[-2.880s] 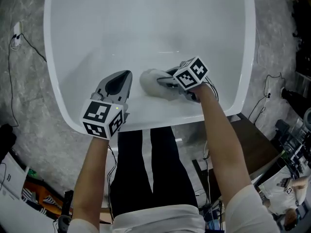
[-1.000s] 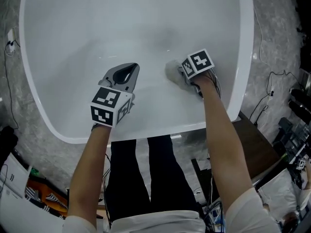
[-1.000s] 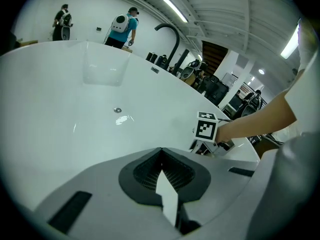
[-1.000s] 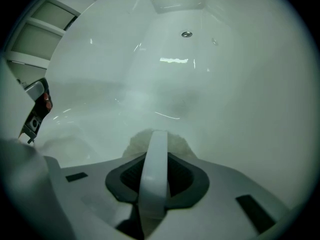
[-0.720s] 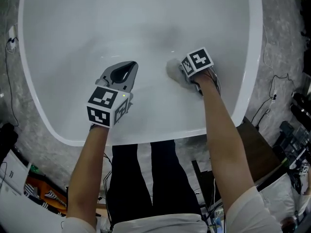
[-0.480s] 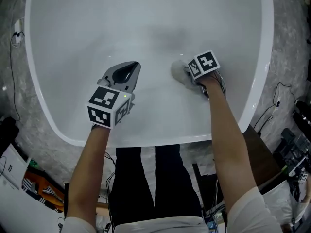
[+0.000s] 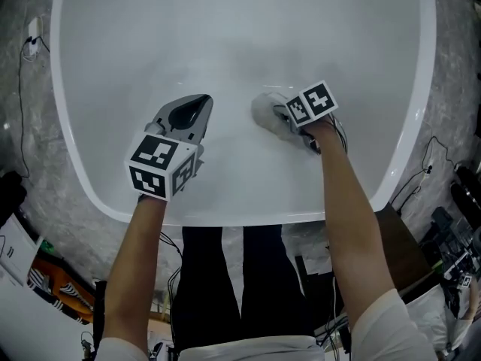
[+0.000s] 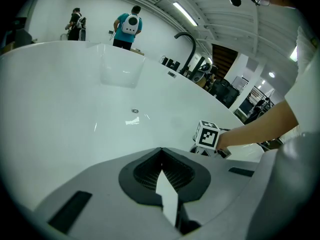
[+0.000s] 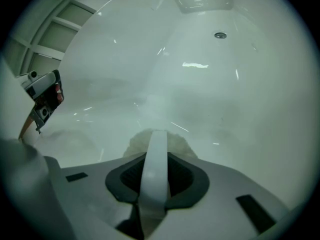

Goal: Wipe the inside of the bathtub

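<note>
Since the right hand-held gripper is clenching the cloth against the bathtub inside for wiping, the left hand-held gripper is idling alongside, clenched on nothing.

Right gripper clamped on a pale fluffy pad, pad against the glossy white bathtub wall.

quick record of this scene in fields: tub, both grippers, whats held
place: inside of a white bathtub
left gripper: shut, nothing in it, beside the right one
right gripper: shut on a pale fluffy cloth
cloth: against the tub's inner surface
drain: ahead of the cloth, apart from it
</note>
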The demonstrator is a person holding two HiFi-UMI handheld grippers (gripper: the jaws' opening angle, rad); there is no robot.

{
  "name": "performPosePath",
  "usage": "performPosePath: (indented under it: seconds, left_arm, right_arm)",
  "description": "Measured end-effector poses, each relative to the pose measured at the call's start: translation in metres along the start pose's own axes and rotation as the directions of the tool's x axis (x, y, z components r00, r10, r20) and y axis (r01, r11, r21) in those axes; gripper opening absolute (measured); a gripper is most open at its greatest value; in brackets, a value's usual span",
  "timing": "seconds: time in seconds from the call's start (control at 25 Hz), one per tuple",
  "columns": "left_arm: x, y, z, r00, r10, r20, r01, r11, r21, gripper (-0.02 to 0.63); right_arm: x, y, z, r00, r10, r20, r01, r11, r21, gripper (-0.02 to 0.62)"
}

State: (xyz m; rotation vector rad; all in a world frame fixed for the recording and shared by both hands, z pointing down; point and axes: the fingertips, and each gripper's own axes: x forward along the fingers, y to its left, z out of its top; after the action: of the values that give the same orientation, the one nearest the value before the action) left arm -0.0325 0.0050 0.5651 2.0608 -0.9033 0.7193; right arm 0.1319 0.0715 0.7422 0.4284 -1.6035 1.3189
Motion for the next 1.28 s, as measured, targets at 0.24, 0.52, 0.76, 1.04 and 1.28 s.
performPosePath:
  seconds: [0.24,0.52,0.76,1.04,1.28]
  left_arm:
    - [-0.01,0.016,-0.01,1.0,0.023,-0.006,-0.023,1.0,-0.017,0.009]
    - [-0.029,0.04,-0.017,0.999,0.037,0.004,-0.037,0.999,-0.04,0.009]
    - [-0.045,0.052,-0.018,0.998,0.064,0.017,-0.062,0.995,-0.075,0.009]
    - [-0.062,0.073,-0.02,0.995,0.098,0.036,-0.093,0.99,-0.106,0.009]
    - [-0.074,0.088,-0.024,0.991,0.13,0.021,-0.127,0.985,-0.116,0.009]
  right_arm:
    - [0.019,0.043,0.023,0.998,0.058,0.017,-0.056,0.994,-0.094,0.091]
    - [0.043,0.086,0.051,0.997,0.072,0.007,-0.07,0.981,-0.183,0.091]
    - [0.059,0.136,0.074,0.992,0.13,0.012,-0.123,0.962,-0.245,0.092]
    - [0.08,0.193,0.099,0.984,0.176,0.015,-0.162,0.935,-0.315,0.092]
    - [0.089,0.219,0.113,0.976,0.217,0.025,-0.195,0.915,-0.353,0.091]
